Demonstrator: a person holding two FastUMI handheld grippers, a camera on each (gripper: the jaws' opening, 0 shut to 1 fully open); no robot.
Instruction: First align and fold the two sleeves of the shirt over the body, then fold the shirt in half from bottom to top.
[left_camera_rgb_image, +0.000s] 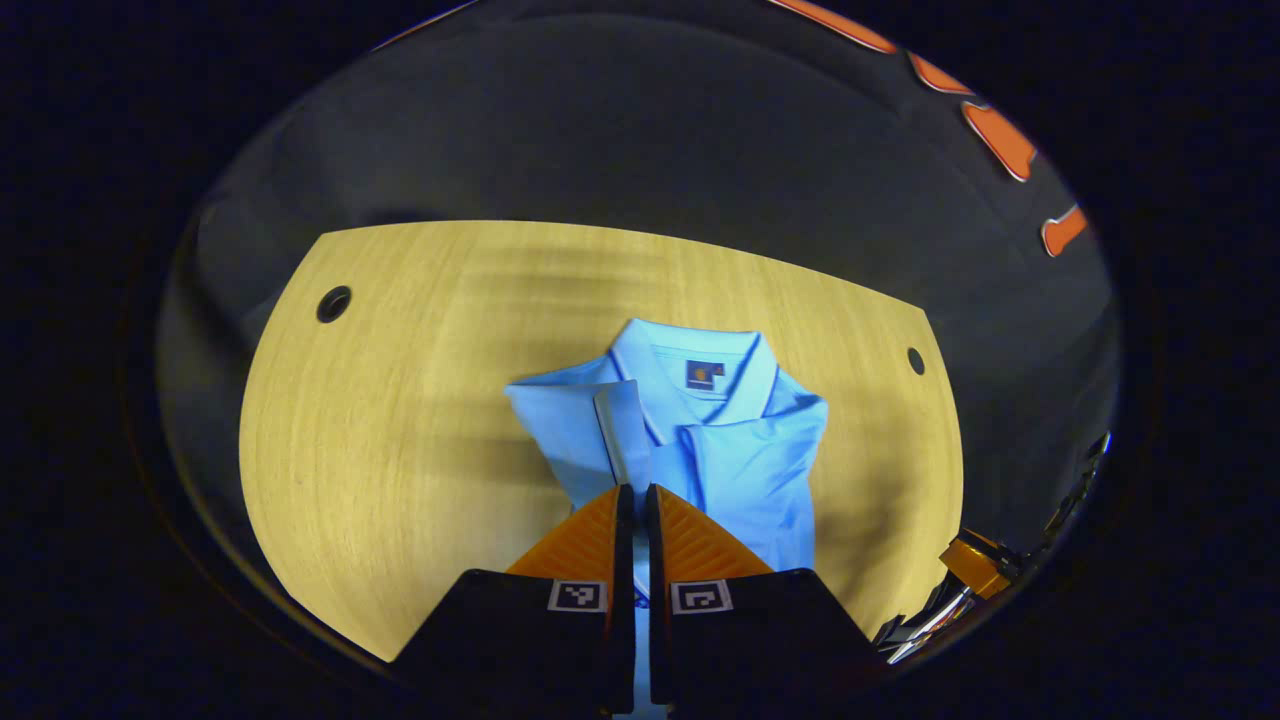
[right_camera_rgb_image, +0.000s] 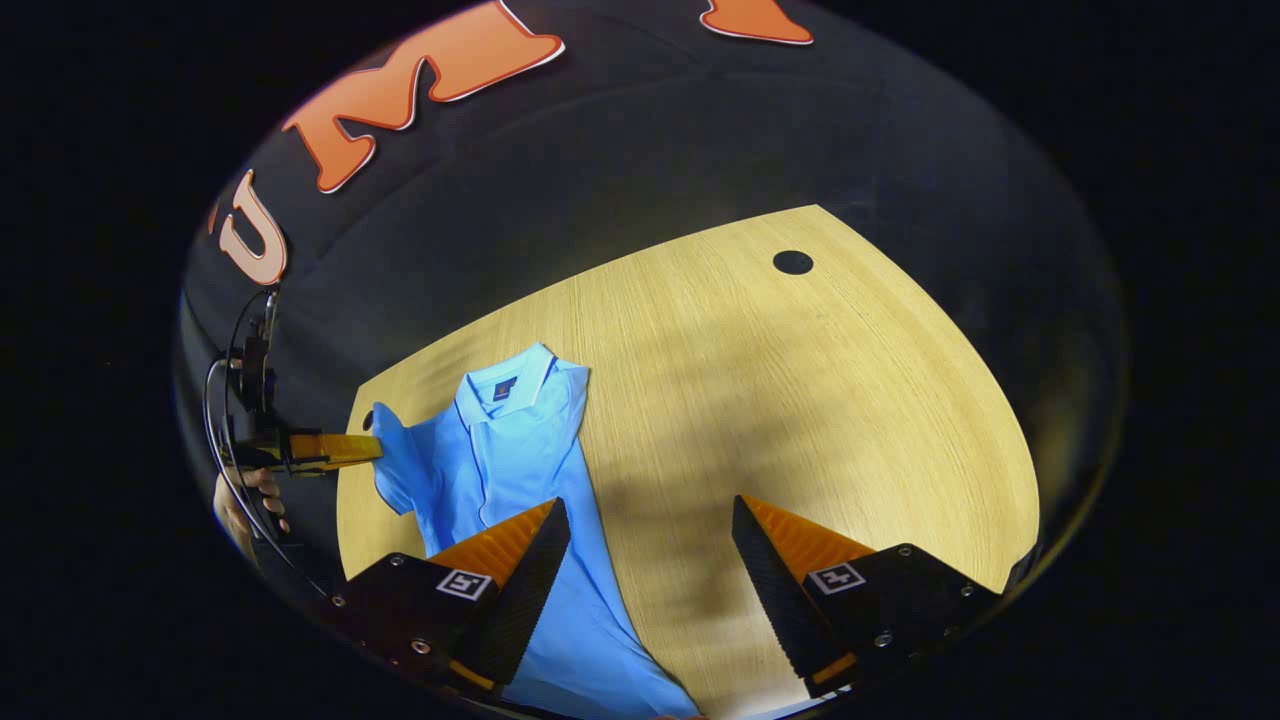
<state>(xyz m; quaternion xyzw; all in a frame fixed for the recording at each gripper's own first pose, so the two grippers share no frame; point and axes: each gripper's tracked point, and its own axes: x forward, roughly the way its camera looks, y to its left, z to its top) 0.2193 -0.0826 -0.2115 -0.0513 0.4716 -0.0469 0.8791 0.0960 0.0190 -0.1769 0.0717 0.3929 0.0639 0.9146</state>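
A light blue polo shirt (left_camera_rgb_image: 750, 460) lies face up on the wooden table (left_camera_rgb_image: 400, 400), collar at the far side. My left gripper (left_camera_rgb_image: 638, 488) is shut on the shirt's sleeve (left_camera_rgb_image: 612, 430), a strip of blue cloth showing between its fingers. In the right gripper view that sleeve (right_camera_rgb_image: 395, 470) is lifted off the table at the shirt's (right_camera_rgb_image: 510, 450) left side, pinched by the left gripper (right_camera_rgb_image: 372, 448), which a hand (right_camera_rgb_image: 250, 490) holds. My right gripper (right_camera_rgb_image: 650, 505) is open, above the shirt's right edge and bare table, holding nothing. The other sleeve looks folded over the body.
The table (right_camera_rgb_image: 800, 400) has round holes near its far corners (left_camera_rgb_image: 333, 303) (left_camera_rgb_image: 915, 360) (right_camera_rgb_image: 792, 262). The right gripper (left_camera_rgb_image: 975, 565) shows at the lower right of the left gripper view. Black booth cloth surrounds the table.
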